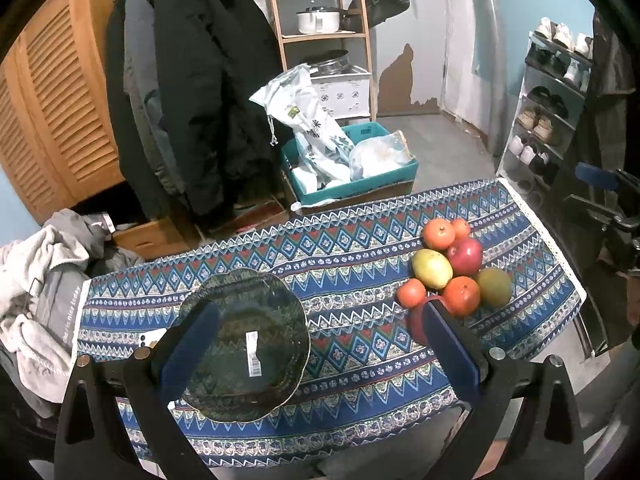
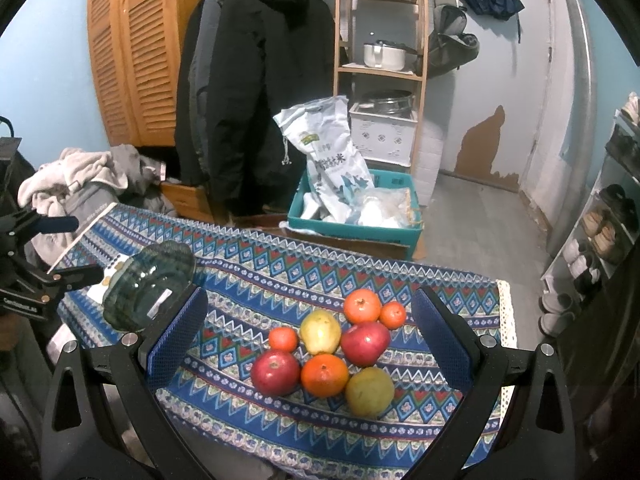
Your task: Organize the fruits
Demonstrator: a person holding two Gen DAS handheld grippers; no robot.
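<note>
Looking through both wrist cameras, I see a table covered with a patterned blue cloth [image 1: 352,280]. On its left part stands a dark glass plate [image 1: 248,344] with a wavy rim; it has nothing in it except a white barcode sticker [image 1: 253,354] on the glass. My left gripper [image 1: 320,352] hangs over this plate with its fingers spread wide, grasping nothing; the left pad covers the plate's near-left rim in the view.

All the fruits lie in one tight cluster on the bare cloth at the right part of the table, touching each other, well apart from the plate. From the right wrist I count two red apples [image 2: 276,372] [image 2: 365,343], two yellow-green mangoes [image 2: 320,331] [image 2: 370,390], two bigger oranges [image 2: 325,375] [image 2: 362,306] and two small tangerines [image 2: 283,339] [image 2: 393,315]. My right gripper [image 2: 310,358] is over this cluster, fingers released and wide, with the fruits between the two pads but not touched.

Between plate and fruits there is a broad strip of free cloth. The cluster is near the right edge of the table, where the white lace border [image 2: 507,308] hangs down. Behind the far edge, on the floor, a teal crate [image 2: 356,230] holds a white rice bag [image 2: 332,160] and a clear plastic bag [image 2: 384,204]. A shoe rack [image 1: 548,108] stands just beside the table's right far corner.
</note>
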